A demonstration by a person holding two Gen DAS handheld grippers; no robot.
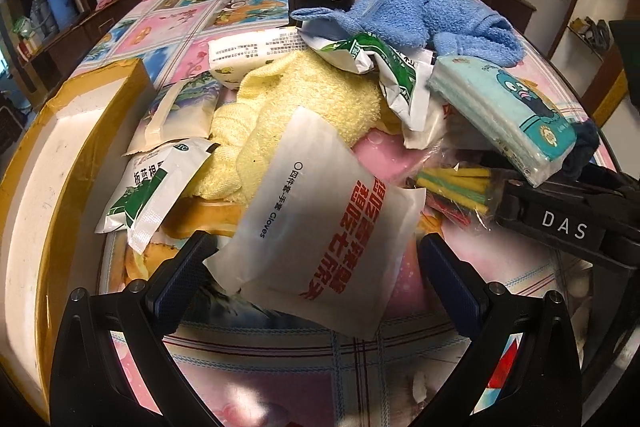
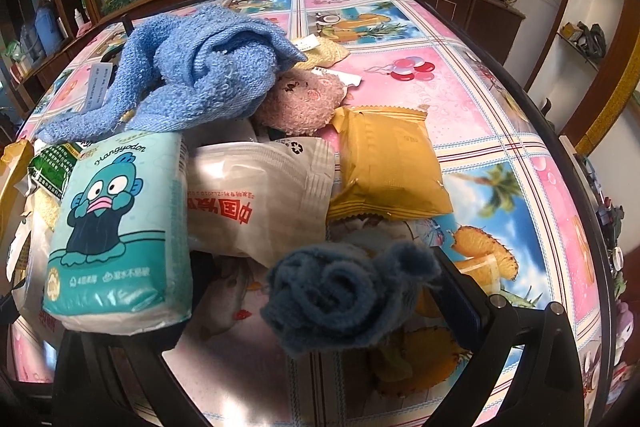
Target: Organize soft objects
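Nearest to us in the left wrist view is a white packet (image 1: 316, 227) with the word "Gloves" in black and large red Chinese characters. It lies between the jaws of our left gripper (image 1: 316, 263), which stand wide open; one corner of the packet touches the left finger, the right finger is apart from it.

Behind the packet the pile of soft things covers the bench (image 1: 168, 27), which has a pink and blue cartoon cloth. We see a yellow towel (image 1: 304, 99), a light blue towel (image 1: 424, 11), and green and white sachets (image 1: 140, 195) with Chinese writing that we cannot read fully. A foam box (image 1: 52, 163) taped in yellow stands at the left.

Our right gripper (image 1: 568, 215), with a label "DAS", enters from the right. A tissue pack (image 2: 120, 231) rests on its left side; the pack shows a blue cartoon fish and the word "Hangyodon". A rolled dark blue cloth (image 2: 348, 295) sits between its fingers. We cannot tell whether these jaws press on the cloth.

In the right wrist view a white bag (image 2: 260, 195) with red Chinese characters lies beside a plain yellow packet (image 2: 388, 163).
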